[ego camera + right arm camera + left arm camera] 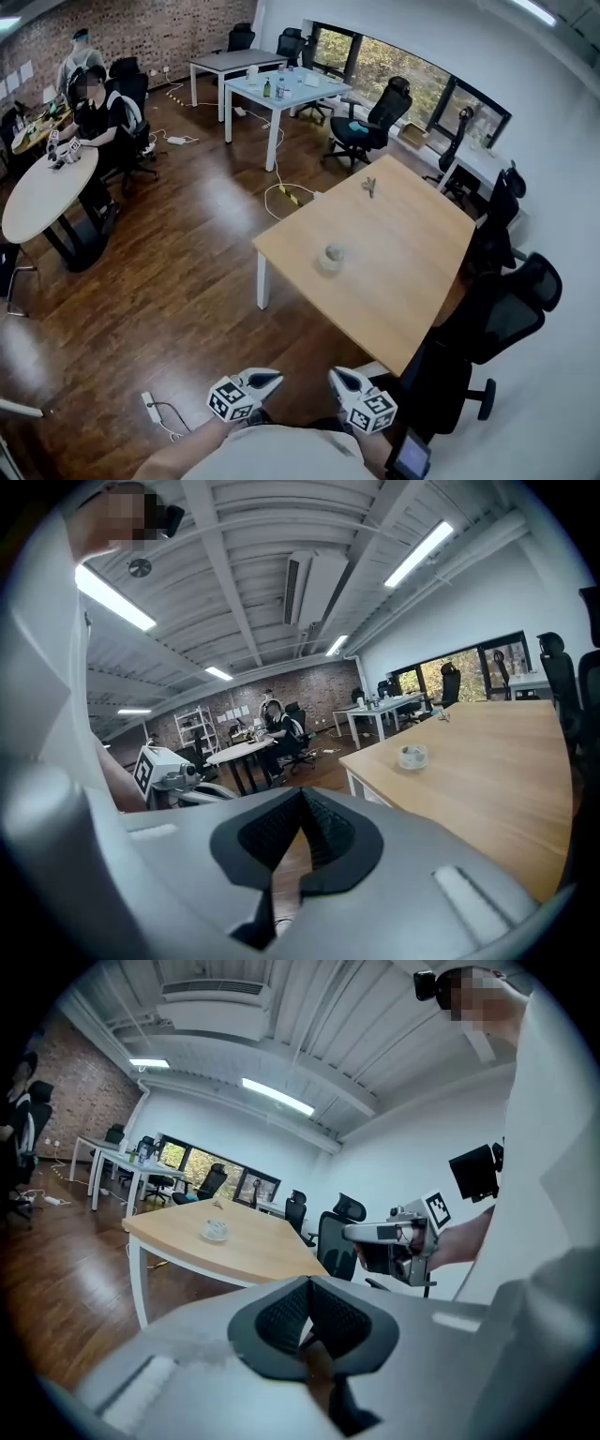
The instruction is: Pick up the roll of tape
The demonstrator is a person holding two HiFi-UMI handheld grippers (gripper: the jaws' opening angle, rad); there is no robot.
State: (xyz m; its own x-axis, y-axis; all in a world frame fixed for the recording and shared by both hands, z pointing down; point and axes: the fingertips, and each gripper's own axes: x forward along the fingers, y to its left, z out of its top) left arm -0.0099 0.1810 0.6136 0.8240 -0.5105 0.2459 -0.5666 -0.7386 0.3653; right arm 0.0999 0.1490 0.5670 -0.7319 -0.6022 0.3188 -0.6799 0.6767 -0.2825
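A clear roll of tape (330, 256) lies flat near the left side of the light wooden table (403, 272). The left gripper view shows the tape (216, 1232) far ahead, and so does the right gripper view, where the tape (412, 756) sits past the table corner. My left gripper (270, 379) and right gripper (339, 377) are held close to my body, well short of the table, side by side. Both are shut with nothing between the pads. The left gripper's jaws (307, 1283) meet, and the right gripper's jaws (302, 794) meet too.
Black office chairs (497, 314) stand along the table's right side. A small metal tool (369, 186) lies at the table's far end. A person sits at a round white table (47, 192) at the left. Cables and a power strip (150, 405) lie on the wooden floor.
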